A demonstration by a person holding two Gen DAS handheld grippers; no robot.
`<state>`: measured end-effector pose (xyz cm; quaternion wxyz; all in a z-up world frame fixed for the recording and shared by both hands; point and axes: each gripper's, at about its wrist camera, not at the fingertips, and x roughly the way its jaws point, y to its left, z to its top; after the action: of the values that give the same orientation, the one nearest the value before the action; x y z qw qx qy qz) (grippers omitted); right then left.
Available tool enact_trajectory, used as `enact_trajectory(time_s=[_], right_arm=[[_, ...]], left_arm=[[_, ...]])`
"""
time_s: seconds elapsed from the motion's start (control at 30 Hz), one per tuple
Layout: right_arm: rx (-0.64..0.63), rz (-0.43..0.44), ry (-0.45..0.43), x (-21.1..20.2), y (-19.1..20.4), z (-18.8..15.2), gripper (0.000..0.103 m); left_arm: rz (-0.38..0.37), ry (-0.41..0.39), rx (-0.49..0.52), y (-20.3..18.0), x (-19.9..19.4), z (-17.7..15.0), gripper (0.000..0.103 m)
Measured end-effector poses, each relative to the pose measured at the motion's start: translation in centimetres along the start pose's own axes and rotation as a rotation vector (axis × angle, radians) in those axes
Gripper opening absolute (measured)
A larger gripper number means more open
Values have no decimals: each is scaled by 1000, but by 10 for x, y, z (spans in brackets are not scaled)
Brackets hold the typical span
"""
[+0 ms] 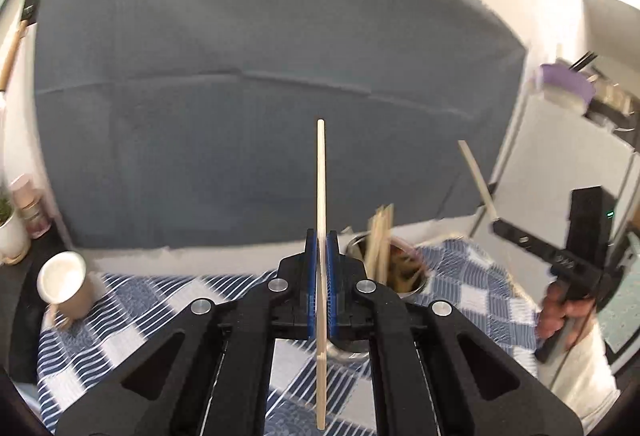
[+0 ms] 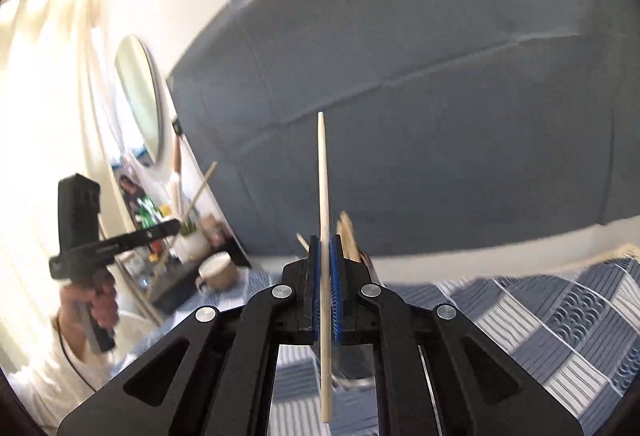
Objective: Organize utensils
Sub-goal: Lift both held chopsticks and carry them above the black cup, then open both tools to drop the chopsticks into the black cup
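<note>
My left gripper (image 1: 321,236) is shut on a pale wooden chopstick (image 1: 321,176) that stands upright between its blue pads. Just behind it to the right, a metal cup (image 1: 404,276) holds several wooden chopsticks (image 1: 380,236). My right gripper (image 2: 325,240) is shut on another pale chopstick (image 2: 323,172), also upright. The tops of the chopsticks in the cup (image 2: 347,232) show right behind its fingers. Each gripper shows in the other's view: the right one (image 1: 496,222) with its chopstick (image 1: 476,176), the left one (image 2: 176,226) with its chopstick (image 2: 202,186).
A blue and white checked cloth (image 1: 132,320) covers the table. A paper cup (image 1: 66,284) stands at the left, also in the right wrist view (image 2: 218,270). A grey padded panel (image 1: 260,76) stands behind. A potted plant (image 1: 10,232) and shelves with clutter (image 1: 600,96) flank the table.
</note>
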<state>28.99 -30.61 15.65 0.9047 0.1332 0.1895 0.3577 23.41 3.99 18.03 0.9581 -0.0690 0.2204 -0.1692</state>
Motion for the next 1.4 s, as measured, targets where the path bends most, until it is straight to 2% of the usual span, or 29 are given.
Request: enact_trajectory(time_s=[0.1,0.17,0.23,0.33,0.5,0.63,0.73,0.83,0.97,1.1,1.4], right_arm=[[16,53,-73,6,3,4,5],[20,84,-130,13,4,1,5],[32,103,-166,21,2,-3,5],[113,115,-212,30,-5,-12,5],[126,108,-244,45,-10,-17,5],[143,86,-281,61,-15,-18,5],[157,75,-308,70,-21,-15,5],[164,71,-325,82,-22,-14,5],[126,38,-321,98,-24,-14,5],[102,15,-309,109,-21,-26,5],[53,7,-252,122,-12,-41,5]], left_arm=[[-116,-87,-4,-8,3,3,5],[-163,-154,3,-14,6,-1,5],[-226,-220,-33,-14,15,-8,5],[-277,-260,-57,-14,32,-21,5],[-279,-270,-46,-16,66,-31,5],[-288,-302,-76,-16,85,-27,5],[-255,-322,-76,-18,96,-21,5],[-254,-330,-103,-18,109,-18,5],[-228,-342,-95,-22,122,-24,5],[-260,-297,-81,-22,134,-36,5],[-247,-259,-10,-23,133,-59,5]])
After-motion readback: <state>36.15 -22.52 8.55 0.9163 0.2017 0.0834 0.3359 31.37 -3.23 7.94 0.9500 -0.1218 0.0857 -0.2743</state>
